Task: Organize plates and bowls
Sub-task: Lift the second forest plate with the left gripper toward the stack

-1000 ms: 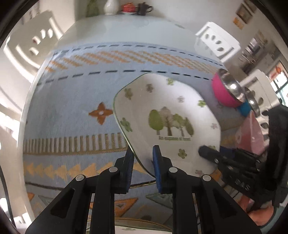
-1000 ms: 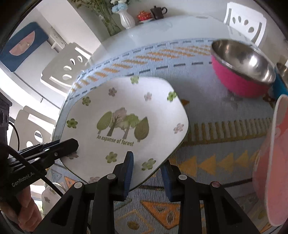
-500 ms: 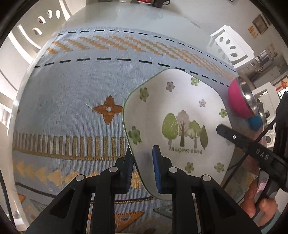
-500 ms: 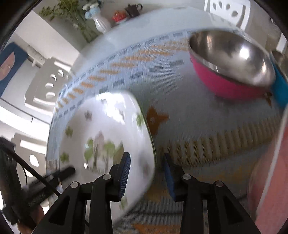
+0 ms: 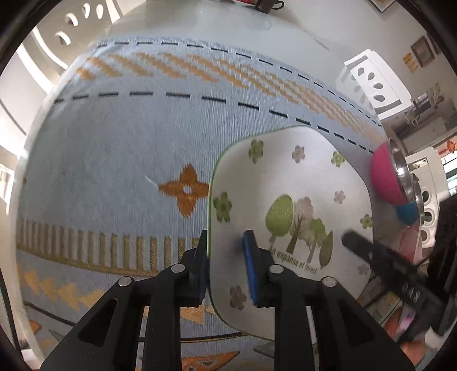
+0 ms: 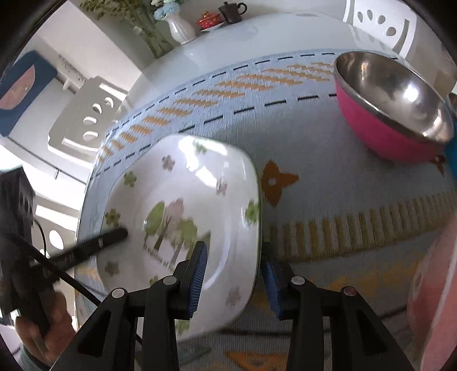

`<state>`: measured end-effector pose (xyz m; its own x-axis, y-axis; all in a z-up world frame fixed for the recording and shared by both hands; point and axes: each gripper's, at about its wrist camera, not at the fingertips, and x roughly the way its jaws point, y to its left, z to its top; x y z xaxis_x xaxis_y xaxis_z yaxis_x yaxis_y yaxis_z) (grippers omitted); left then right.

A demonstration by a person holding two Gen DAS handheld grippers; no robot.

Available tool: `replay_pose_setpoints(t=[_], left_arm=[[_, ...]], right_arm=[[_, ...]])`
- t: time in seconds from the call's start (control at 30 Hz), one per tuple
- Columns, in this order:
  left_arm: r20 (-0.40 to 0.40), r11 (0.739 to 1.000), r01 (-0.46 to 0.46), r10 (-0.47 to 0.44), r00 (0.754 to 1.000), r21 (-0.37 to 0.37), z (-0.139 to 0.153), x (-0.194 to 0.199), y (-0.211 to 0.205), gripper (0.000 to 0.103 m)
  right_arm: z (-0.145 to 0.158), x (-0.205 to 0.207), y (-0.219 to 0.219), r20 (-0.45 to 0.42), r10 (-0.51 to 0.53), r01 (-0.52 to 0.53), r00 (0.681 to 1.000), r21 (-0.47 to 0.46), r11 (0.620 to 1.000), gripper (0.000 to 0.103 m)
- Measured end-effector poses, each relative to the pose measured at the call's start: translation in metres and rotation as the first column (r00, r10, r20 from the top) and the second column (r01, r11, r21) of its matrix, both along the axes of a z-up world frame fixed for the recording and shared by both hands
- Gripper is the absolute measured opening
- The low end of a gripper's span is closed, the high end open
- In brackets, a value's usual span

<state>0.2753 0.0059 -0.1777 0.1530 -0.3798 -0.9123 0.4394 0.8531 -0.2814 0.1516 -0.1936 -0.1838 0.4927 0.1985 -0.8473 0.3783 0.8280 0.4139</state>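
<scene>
A white square plate (image 5: 300,185) with a green rim and a forest print lies low over the blue patterned cloth. My left gripper (image 5: 225,251) is shut on its left rim, one pad outside and one on the inner wall, and its jaws are starting to open. My right gripper (image 6: 232,256) straddles the plate's (image 6: 185,185) right rim with its pads apart from it, open. One of its fingers (image 5: 360,242) shows over the plate in the left wrist view. A left finger (image 6: 114,234) reaches over the plate's far side in the right wrist view.
A pink bowl (image 6: 385,137) with a steel inside stands at the back right, a blue bowl (image 6: 452,159) behind it. A pink plate (image 6: 434,299) stands at the right edge. White chairs (image 6: 88,122) ring the table; a vase (image 6: 180,25) and teapot (image 6: 231,11) sit far back.
The plate has come down and levelled toward the cloth. The right gripper's jaws have widened and let go of the rim. The left gripper keeps its hold.
</scene>
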Motion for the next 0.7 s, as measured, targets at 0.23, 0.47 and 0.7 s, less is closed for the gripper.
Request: replay_pose_setpoints(t=[0.23,0.47,0.7], left_arm=[[0.123,0.999,0.050,-0.048,0.991,-0.013,0.025,-0.020,0.005,0.019],[0.183,0.997,0.034,-0.021,0.983,-0.066,0.061,-0.043,0.034,0.019],[0.235,0.992,0.040,-0.010,0.972,-0.122,0.097,-0.076,0.078,0.019]], right_arm=[[0.008,0.002,0.008,0.056,0.125,-0.120,0.991,-0.077,0.990,0.034],[0.039,-0.021,0.032,0.123,0.172,-0.159,0.977,-0.113,0.981,0.033],[0.077,-0.056,0.074,0.164,0.175,-0.154,0.971,-0.133,0.979,0.033]])
